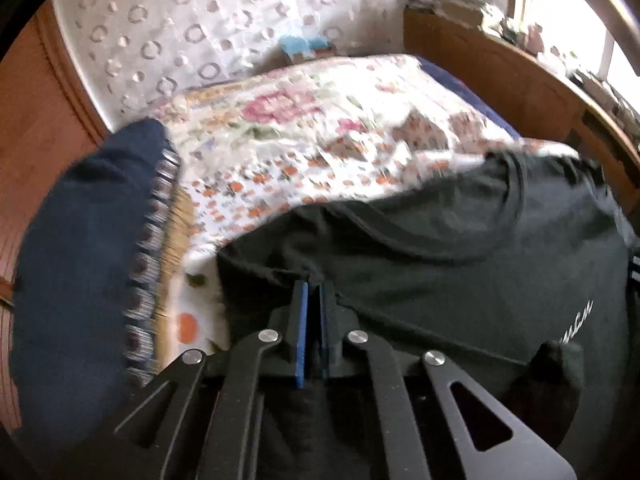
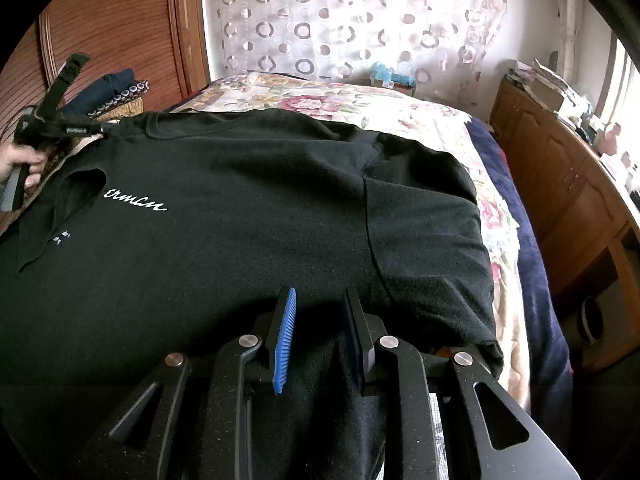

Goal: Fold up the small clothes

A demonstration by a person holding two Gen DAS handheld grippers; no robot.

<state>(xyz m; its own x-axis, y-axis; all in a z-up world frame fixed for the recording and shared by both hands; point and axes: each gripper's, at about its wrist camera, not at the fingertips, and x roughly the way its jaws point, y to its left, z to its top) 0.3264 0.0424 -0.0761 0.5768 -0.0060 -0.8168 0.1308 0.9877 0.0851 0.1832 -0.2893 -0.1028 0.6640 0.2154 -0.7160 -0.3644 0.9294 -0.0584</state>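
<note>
A black T-shirt (image 2: 248, 208) lies spread across the bed (image 2: 460, 128), chest side up, with white script lettering (image 2: 134, 202) on it toward nine o'clock in the right wrist view. Its neckline sits at about eleven o'clock there, and one sleeve (image 2: 424, 208) reaches toward three o'clock over the floral bedspread (image 1: 304, 128).

The left gripper (image 1: 311, 286) is clenched on the T-shirt: its blue pads (image 1: 301, 332) are pressed nearly together with a pinch of the black fabric at the tips, at the shirt's edge near the shoulder. From the right wrist view that same gripper (image 2: 105, 128) shows at ten o'clock, at the shirt's corner beside the collar, with the person's hand (image 2: 22, 164) on its handle at the far left.

The right gripper (image 2: 318, 294) sits at six o'clock over the lower part of the shirt. Its jaws stand a little apart, and black cloth runs up between the blue pads (image 2: 285, 336); it appears to be grasping a fold of the T-shirt.

A folded navy garment (image 1: 80, 248) with a patterned band (image 1: 154, 248) lies at nine o'clock in the left wrist view, just beside the shirt's edge. Behind the bed hangs a curtain (image 2: 344, 20) with ring patterns, and a wooden cabinet (image 2: 560, 184) runs along at three o'clock.
</note>
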